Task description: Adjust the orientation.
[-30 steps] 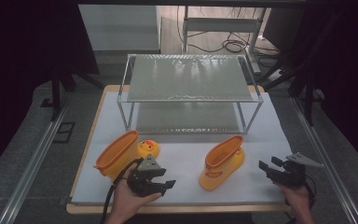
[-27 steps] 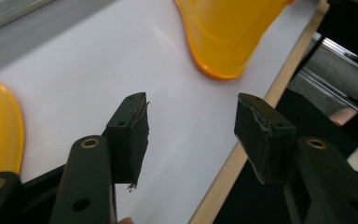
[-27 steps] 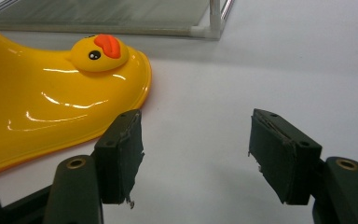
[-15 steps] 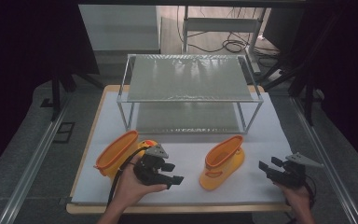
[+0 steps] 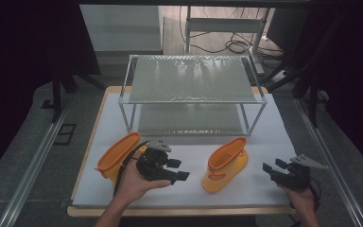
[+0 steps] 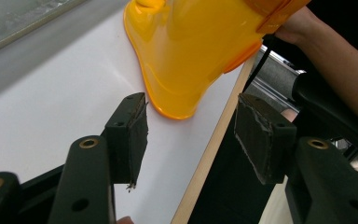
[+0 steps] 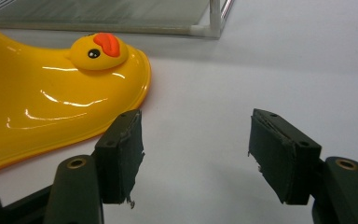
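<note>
Left boot (image 5: 118, 156): glossy orange rubber, tipped on its side on the white bench (image 5: 189, 191). Left tongs (image 5: 178, 169) wide, empty, just beside it. Right boot (image 5: 224, 163) upright, duck-face toe. Right tongs (image 5: 270, 169) wide, empty, near.

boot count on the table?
2: one yellow boot lying at front left, partly behind the left gripper; the other boot upright at front centre-right.
</note>
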